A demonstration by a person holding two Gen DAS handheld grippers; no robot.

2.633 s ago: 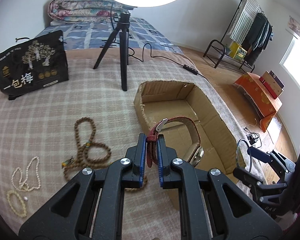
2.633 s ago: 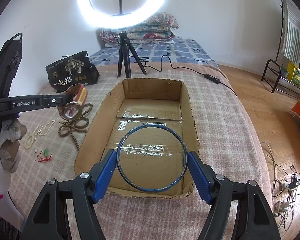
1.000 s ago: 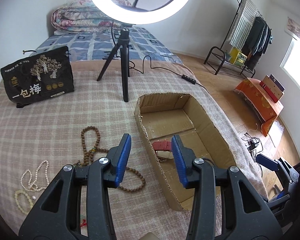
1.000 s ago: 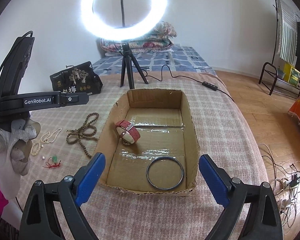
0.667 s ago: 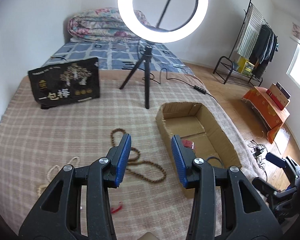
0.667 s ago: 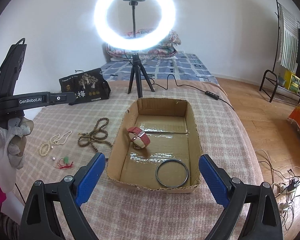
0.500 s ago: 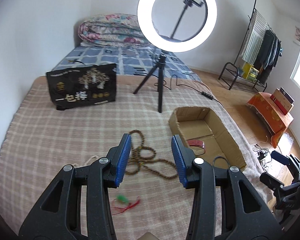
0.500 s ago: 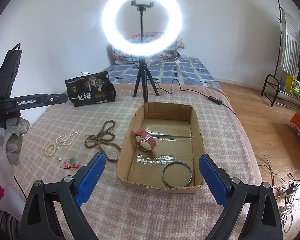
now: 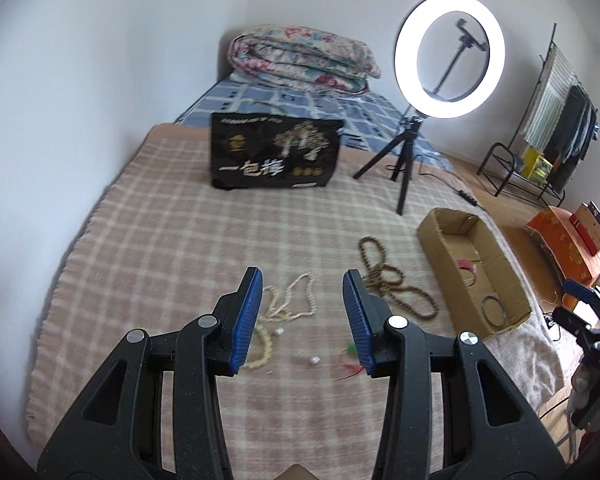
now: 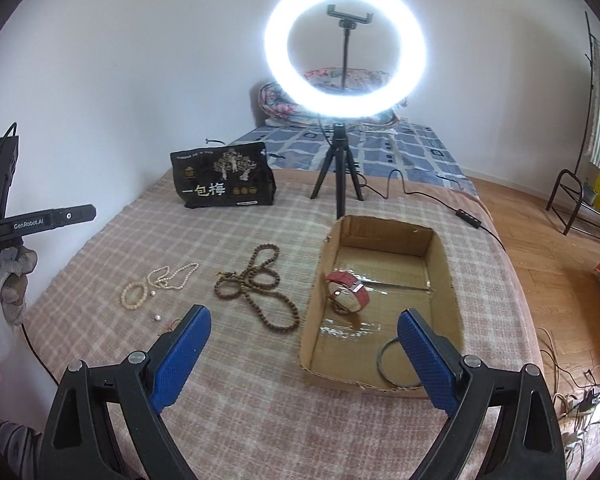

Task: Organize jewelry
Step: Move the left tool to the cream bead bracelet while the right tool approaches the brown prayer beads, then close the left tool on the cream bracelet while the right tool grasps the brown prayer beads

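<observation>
A cardboard box (image 10: 446,264) (image 9: 436,252) lies on the checked blanket. Inside it are a red-strapped watch (image 10: 348,290) (image 9: 466,266) and a dark bangle (image 10: 390,364) (image 9: 492,311). Left of the box on the blanket lie a brown bead necklace (image 10: 260,288) (image 9: 392,280), a pearl necklace (image 10: 172,274) (image 9: 296,294), a pale bead bracelet (image 10: 134,295), loose pearls (image 10: 156,316) and a red-and-green charm (image 9: 350,360). My left gripper (image 9: 302,300) hangs open and empty above the pearl necklace. My right gripper (image 10: 304,344) stands wide open and empty, near the box's front left corner.
A ring light on a black tripod (image 10: 340,160) (image 9: 404,160) stands behind the box, its cable trailing right. A black bag with gold print (image 10: 226,184) (image 9: 274,156) stands at the back. Folded quilts (image 9: 300,60) lie beyond. A gloved hand (image 10: 12,284) holds the left gripper. The bed's edge drops to wooden floor (image 10: 560,260).
My left gripper has swung left from the box to above the pearl necklace. My right gripper has pulled back and up from the box. The watch and bangle stay in the box.
</observation>
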